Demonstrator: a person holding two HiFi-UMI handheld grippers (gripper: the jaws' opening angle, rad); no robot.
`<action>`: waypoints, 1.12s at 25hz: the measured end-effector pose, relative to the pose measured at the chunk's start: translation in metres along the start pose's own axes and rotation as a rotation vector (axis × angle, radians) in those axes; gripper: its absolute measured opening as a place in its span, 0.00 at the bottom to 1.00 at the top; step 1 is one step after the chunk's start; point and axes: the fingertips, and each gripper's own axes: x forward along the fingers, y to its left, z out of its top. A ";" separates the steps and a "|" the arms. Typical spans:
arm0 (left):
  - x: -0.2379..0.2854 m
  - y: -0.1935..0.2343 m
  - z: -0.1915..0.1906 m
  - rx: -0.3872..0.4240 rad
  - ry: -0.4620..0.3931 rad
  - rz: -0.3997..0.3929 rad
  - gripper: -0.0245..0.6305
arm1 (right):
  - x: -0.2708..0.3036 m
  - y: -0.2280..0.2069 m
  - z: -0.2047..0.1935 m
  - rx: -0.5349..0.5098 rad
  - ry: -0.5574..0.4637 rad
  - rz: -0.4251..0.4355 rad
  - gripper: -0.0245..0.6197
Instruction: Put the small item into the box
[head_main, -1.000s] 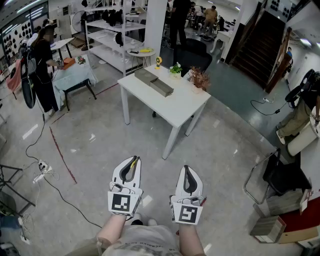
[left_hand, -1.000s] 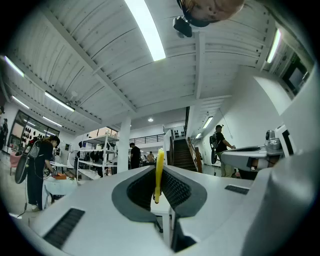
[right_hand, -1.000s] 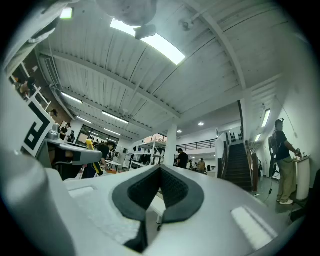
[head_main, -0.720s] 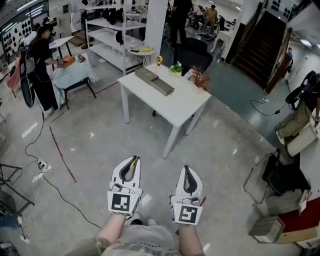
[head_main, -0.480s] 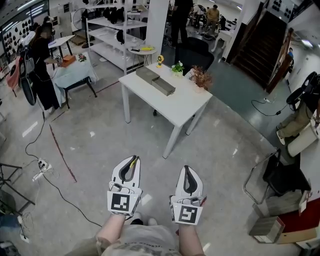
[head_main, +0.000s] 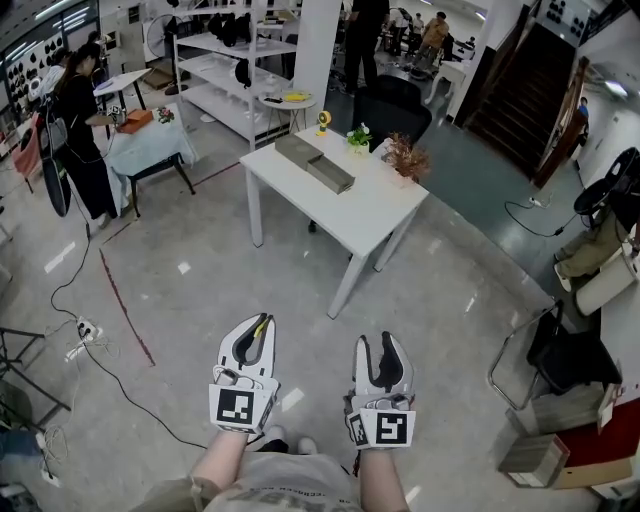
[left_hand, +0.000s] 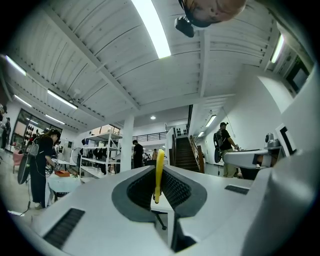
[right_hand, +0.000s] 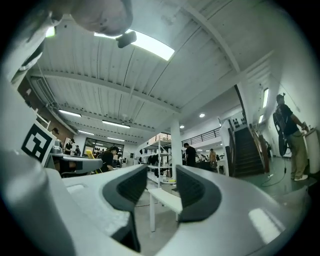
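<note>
Yellow and thin, the small item (left_hand: 159, 175) is pinched edge-on in the left gripper (head_main: 262, 322), whose jaws are pressed together on it just as they were a second ago. The change is on the other side. The right gripper (head_main: 378, 342) has just been opening, and its jaws now stand spread with nothing between them. Through the gap, its own view shows only the far white worktop (head_main: 370, 215) and the floor (head_main: 200, 290). It has also rolled a little, its marker cube (head_main: 385, 428) sitting more askew than before.

Both grippers hang low and near, over bare floor. The grey box (head_main: 315, 163) lies on the far left part of the worktop, well apart from them.

As I judge it, the carry has barely begun. The item is secured, but the walk to the worktop remains. The freed right gripper looks readied to steady the box on arrival. Whether the box needs opening I cannot tell from here.
</note>
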 end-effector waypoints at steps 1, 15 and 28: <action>0.000 0.005 -0.002 0.002 0.006 0.006 0.09 | 0.003 0.000 -0.003 0.012 0.010 0.005 0.38; 0.010 0.059 -0.005 0.006 0.023 0.000 0.09 | 0.032 0.016 -0.020 0.004 0.047 -0.017 0.46; 0.031 0.077 -0.015 -0.001 0.026 -0.024 0.09 | 0.056 0.016 -0.036 0.012 0.076 -0.034 0.46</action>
